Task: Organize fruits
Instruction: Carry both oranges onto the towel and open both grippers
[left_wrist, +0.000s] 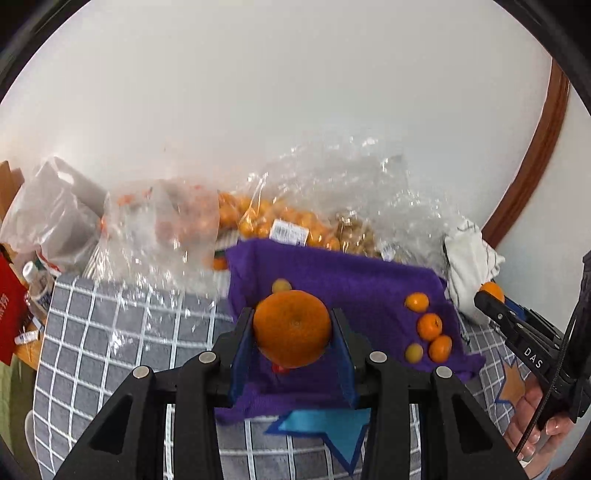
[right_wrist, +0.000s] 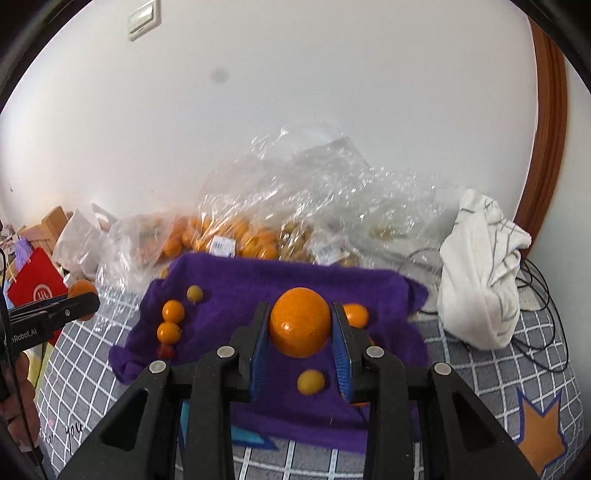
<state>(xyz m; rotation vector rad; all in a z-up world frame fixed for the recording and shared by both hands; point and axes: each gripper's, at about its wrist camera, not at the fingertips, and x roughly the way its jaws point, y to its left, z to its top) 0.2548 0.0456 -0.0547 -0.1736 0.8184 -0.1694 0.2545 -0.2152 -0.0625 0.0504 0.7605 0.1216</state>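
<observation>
Plastic bags (right_wrist: 280, 206) block the purple cloth's (right_wrist: 236, 280) far edge

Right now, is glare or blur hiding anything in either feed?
Left wrist: plastic bags glare and smear; orange in the left claw stays sharp. Right wrist: purple cloth edge blurred, highlight on its orange; edges bend.

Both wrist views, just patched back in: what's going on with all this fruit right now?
A person is sorting citrus with two handheld grippers. The left gripper is shut on a large mandarin and the right gripper is shut on a smooth orange, both held above the purple cloth. Several small orange and yellow fruits already lie on that cloth. More fruit sits in clear plastic bags behind it, by the wall.
</observation>
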